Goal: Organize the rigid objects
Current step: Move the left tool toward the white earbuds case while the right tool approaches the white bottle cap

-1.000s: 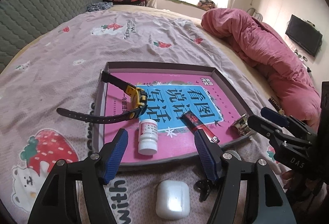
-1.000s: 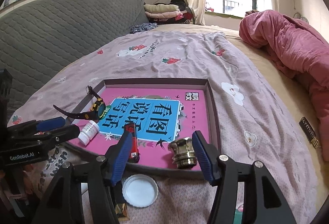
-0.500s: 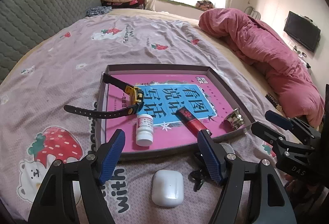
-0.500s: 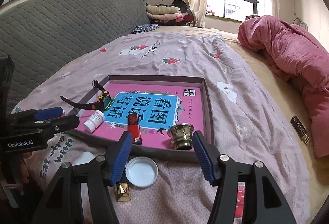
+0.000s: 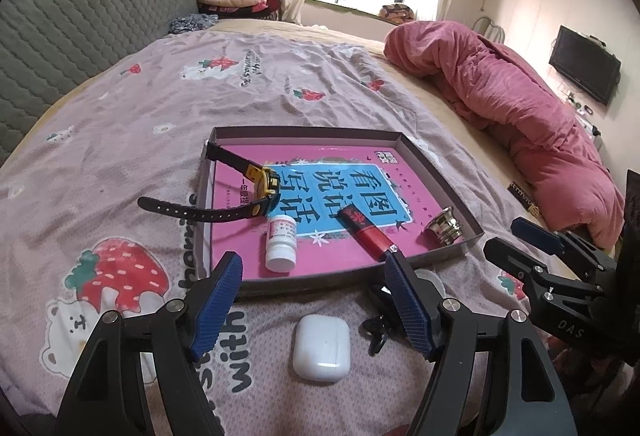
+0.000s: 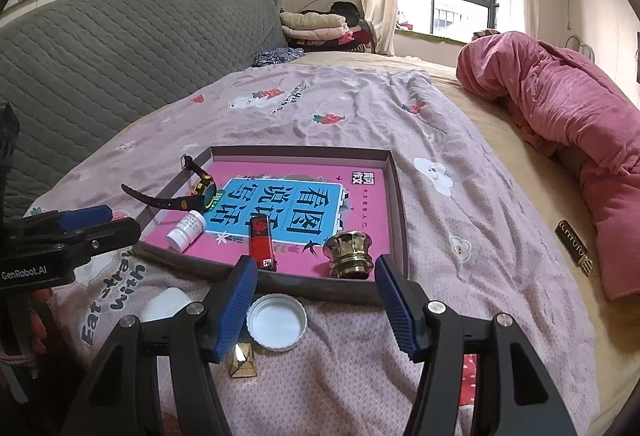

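A shallow brown tray (image 5: 440, 180) (image 6: 396, 204) with a pink book in it lies on the bed. In it are a black and yellow watch (image 5: 256, 192) (image 6: 202, 192), a white pill bottle (image 5: 282, 244) (image 6: 186, 230), a red lighter (image 5: 366, 232) (image 6: 262, 242) and a gold cap (image 5: 444, 226) (image 6: 348, 254). On the cover before the tray lie a white earbud case (image 5: 322, 348) (image 6: 166, 304), a black clip (image 5: 376, 328), a white lid (image 6: 276, 322) and a small gold piece (image 6: 242, 358). My left gripper (image 5: 312, 268) (image 6: 122, 220) and right gripper (image 6: 314, 266) (image 5: 504, 236) hover open and empty near the tray's front edge.
A rolled pink quilt (image 5: 520, 108) lies along the bed's right side. A grey padded headboard (image 6: 120, 44) runs along the left, with folded clothes (image 6: 316, 24) by the window. The bed cover has strawberry prints.
Both grippers have drawn back from the tray, so more of the cover and the loose items in front shows. The left jaws have widened a little.
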The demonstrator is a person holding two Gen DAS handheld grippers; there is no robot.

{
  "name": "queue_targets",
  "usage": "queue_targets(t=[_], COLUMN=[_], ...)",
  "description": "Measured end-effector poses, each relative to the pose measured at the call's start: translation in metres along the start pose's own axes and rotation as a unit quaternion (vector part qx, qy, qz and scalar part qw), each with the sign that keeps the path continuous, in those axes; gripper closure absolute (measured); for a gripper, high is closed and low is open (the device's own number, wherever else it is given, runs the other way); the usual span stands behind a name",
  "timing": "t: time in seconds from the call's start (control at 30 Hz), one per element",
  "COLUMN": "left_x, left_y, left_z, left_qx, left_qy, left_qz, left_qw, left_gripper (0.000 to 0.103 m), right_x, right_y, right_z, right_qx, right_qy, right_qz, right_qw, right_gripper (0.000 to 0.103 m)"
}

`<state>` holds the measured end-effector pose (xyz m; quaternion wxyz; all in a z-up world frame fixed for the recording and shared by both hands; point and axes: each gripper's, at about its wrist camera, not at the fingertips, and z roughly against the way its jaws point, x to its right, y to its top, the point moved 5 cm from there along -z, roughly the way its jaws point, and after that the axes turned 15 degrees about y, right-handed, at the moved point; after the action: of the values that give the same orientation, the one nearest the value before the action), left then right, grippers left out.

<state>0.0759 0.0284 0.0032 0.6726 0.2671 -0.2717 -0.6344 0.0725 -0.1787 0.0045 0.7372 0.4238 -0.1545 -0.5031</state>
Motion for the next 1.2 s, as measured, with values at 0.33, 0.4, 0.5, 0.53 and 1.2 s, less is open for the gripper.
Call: queue_targets(t=[0.33, 0.4, 0.5, 0.53, 1.2], left_x=[-0.001, -0.001, -0.002, -0.002, 0.000], left_y=[-0.008, -0.011, -0.013, -0.014, -0.019], left_z=[0.015, 0.018, 0.021, 0.022, 0.029], left_qx=[0.005, 0.005, 0.004, 0.004, 0.003], left_qy=[0.010, 0.013, 0.017, 0.017, 0.017], left_qz=[-0.014, -0.017, -0.019, -0.019, -0.029], left_qw=[0.9998, 0.9998, 0.9997, 0.9997, 0.9994], left_gripper=[0.028, 0.028, 0.028, 0.028, 0.027], right_x=[-0.007, -0.008, -0.010, -0.011, -0.021], right_y=[-0.001, -0.001, -0.002, -0.002, -0.009], right_z=[0.011, 0.012, 0.014, 0.015, 0.022], right_qx=[0.006, 0.007, 0.006, 0.005, -0.003], right_qy=[0.006, 0.008, 0.010, 0.012, 0.017], right_qz=[0.005, 0.005, 0.005, 0.005, 0.015], right_qw=[1.000, 1.000, 1.000, 1.000, 1.000], right_gripper=[0.042, 0.042, 0.042, 0.042, 0.042])
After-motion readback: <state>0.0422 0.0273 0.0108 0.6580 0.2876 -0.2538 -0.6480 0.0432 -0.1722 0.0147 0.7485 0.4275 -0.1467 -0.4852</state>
